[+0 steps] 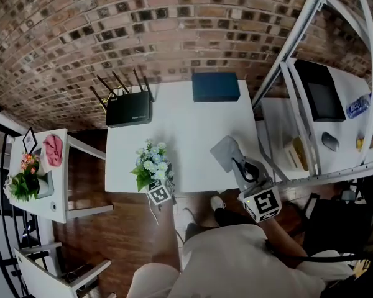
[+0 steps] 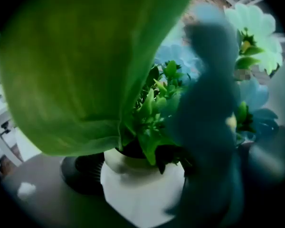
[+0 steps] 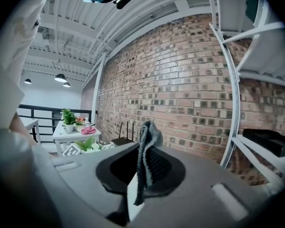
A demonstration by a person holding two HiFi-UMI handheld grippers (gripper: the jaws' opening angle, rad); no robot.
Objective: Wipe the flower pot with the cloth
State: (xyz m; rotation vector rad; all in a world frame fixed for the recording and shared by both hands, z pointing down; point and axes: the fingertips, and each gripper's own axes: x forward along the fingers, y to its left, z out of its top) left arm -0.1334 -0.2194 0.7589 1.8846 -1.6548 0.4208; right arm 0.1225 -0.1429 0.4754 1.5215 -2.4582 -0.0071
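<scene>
White faceted flower pot (image 2: pixel 142 194), filled with pale blue and white flowers (image 1: pixel 151 163) and green leaves: stands at the near left edge of the white tabletop (image 1: pixel 193 129). Left gripper (image 1: pixel 156 182): jaws closed on the pot, one dark ribbed pad against its side, the other behind a blurred bloom. Grey fleecy cloth (image 3: pixel 147 151): pinched between the jaws of the right gripper (image 3: pixel 141 177), over the tabletop's near right part, apart from the pot. Black router (image 1: pixel 129 109) and dark blue box (image 1: pixel 216 87): at the far edge.
</scene>
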